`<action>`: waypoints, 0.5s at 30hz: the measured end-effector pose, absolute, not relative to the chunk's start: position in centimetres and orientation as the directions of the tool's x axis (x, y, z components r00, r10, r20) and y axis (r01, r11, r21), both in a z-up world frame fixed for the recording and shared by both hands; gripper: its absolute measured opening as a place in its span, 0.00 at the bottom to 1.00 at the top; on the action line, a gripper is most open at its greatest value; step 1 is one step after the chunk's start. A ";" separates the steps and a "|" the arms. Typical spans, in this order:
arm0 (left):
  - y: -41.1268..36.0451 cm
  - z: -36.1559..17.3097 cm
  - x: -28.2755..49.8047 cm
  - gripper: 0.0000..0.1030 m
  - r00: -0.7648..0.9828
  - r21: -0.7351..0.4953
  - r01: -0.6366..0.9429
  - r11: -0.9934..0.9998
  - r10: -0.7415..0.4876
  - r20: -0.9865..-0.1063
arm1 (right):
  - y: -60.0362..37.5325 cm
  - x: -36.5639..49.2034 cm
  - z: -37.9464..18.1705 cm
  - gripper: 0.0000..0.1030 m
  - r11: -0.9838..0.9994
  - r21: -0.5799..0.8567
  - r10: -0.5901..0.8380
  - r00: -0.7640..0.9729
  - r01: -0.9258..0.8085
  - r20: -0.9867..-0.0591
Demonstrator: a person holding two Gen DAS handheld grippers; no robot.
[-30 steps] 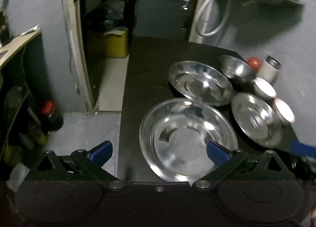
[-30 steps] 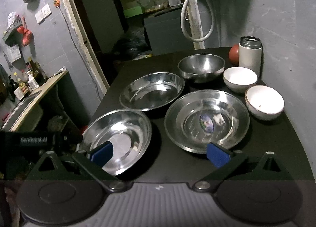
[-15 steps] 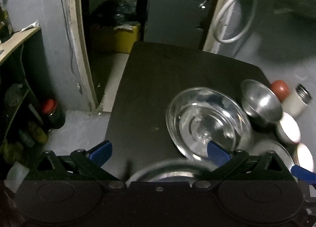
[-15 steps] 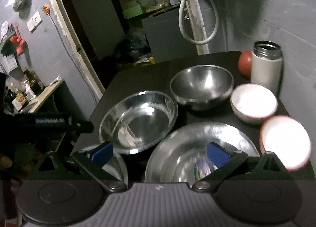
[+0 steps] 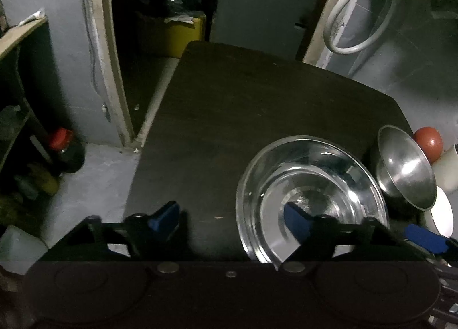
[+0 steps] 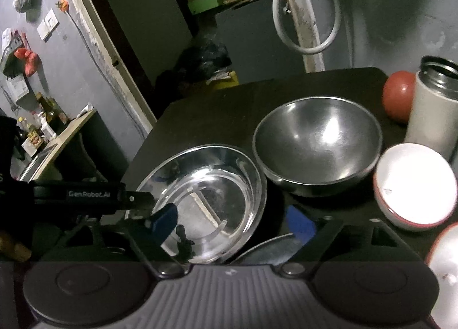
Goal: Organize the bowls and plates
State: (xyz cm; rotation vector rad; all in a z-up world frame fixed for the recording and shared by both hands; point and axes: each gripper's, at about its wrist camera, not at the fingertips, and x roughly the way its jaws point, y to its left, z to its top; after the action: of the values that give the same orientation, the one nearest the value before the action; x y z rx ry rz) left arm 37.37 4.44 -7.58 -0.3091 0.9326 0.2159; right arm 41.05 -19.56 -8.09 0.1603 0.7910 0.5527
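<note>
A shallow steel plate (image 5: 312,186) lies on the dark table (image 5: 243,105); the right finger of my open left gripper (image 5: 230,217) hangs over its near side. The right wrist view shows the same steel plate (image 6: 206,191) under the left finger of my open right gripper (image 6: 232,223). Behind it stands a deep steel bowl (image 6: 317,143), also seen as the steel bowl (image 5: 406,174) at the right. Two white bowls (image 6: 415,183) (image 6: 446,271) sit at the right. The rim of a second steel plate (image 6: 266,246) peeks out below my right gripper. Neither gripper holds anything.
A white flask (image 6: 435,105) and a red round thing (image 6: 399,94) stand by the wall at the back right. The left gripper's body (image 6: 86,197) reaches in from the left. The table's left edge (image 5: 154,140) drops to the floor beside a doorway.
Both grippers have moved forward over the table. The nearest steel plates have slipped below the views, and the far plate and deep bowl now look much closer.
</note>
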 end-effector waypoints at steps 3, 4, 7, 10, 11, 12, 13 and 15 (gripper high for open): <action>4.4 -8.1 37.7 0.61 0.579 -0.190 -0.308 0.932 0.025 -0.815 | -19.3 41.7 -8.5 0.77 0.841 0.351 0.536 0.554 -0.411 -0.637; 4.4 -8.3 37.8 0.55 0.575 -0.199 -0.311 0.929 0.017 -0.818 | -19.2 41.8 -8.6 0.74 0.841 0.353 0.536 0.549 -0.410 -0.641; 4.5 -8.7 37.8 0.45 0.572 -0.220 -0.324 0.920 0.005 -0.820 | -19.0 42.2 -8.8 0.62 0.842 0.354 0.534 0.540 -0.407 -0.651; 4.5 -8.8 37.8 0.36 0.579 -0.228 -0.332 0.915 0.007 -0.815 | -18.8 42.4 -8.9 0.54 0.848 0.346 0.524 0.537 -0.401 -0.661; 4.5 -8.9 37.9 0.30 0.581 -0.232 -0.333 0.914 0.005 -0.814 | -18.8 42.5 -9.0 0.52 0.849 0.345 0.522 0.537 -0.399 -0.663; 4.5 -8.9 38.0 0.27 0.581 -0.238 -0.334 0.912 0.000 -0.814 | -18.8 42.6 -9.0 0.44 0.852 0.345 0.518 0.537 -0.395 -0.666; 4.4 -9.0 38.0 0.18 0.581 -0.243 -0.335 0.910 -0.003 -0.814 | -18.8 42.7 -9.1 0.38 0.855 0.341 0.513 0.537 -0.391 -0.669; 4.4 -9.1 37.8 0.16 0.583 -0.236 -0.341 0.910 0.008 -0.812 | -18.8 42.8 -9.2 0.32 0.863 0.330 0.499 0.545 -0.383 -0.674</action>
State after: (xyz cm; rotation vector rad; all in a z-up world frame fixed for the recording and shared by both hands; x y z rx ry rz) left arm 37.81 4.40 -9.11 -0.3910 0.9316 0.2102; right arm 42.75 -18.84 -9.24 0.1496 0.8462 0.5253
